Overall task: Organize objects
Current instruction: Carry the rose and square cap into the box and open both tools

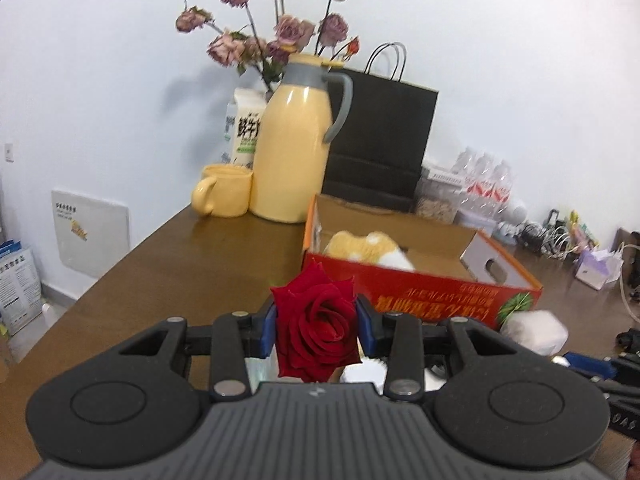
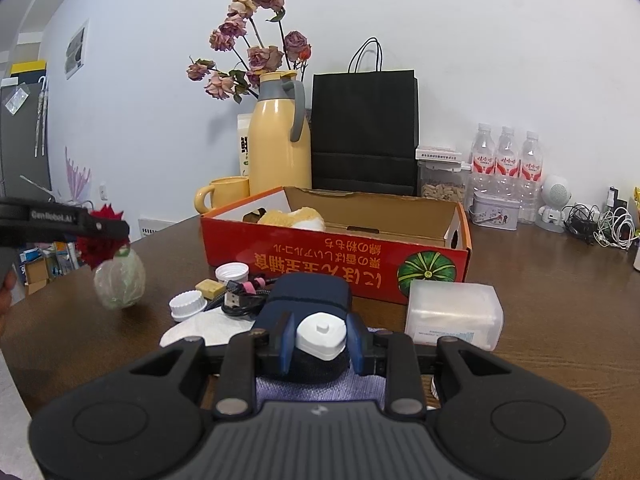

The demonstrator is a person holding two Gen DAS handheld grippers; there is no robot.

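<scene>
Left claw [image 1: 316, 326]: blue pads clenched on a deep red rose bloom [image 1: 316, 328], held in the air above the brown wooden tabletop [image 1: 180, 280]. From the right wrist view, the bloom [image 2: 102, 236] sits atop a clear plastic-wrapped bulb [image 2: 119, 280], the whole thing off the surface, left of the clutter.

Right claw [image 2: 320, 338]: pads closed against a small white plastic block with a raised stud [image 2: 322, 336], low over a dark navy pouch [image 2: 310, 300] and a lavender cloth [image 2: 320, 390].

Open red-and-orange cardboard box with a pumpkin print [image 2: 332, 256] stands mid-tabletop; a yellow-and-white plush item [image 2: 296, 218] lies inside, at its left end.

Just in front of the box: two white ribbed caps [image 2: 188, 306], a tan block [image 2: 210, 288], a black cable bundle [image 2: 240, 300], a frosted plastic container [image 2: 454, 314].

Behind it: pale yellow thermos jug with grey handle [image 2: 280, 140], yellow mug [image 2: 224, 196], black paper bag [image 2: 366, 132], dried pink roses [image 2: 248, 52].
</scene>
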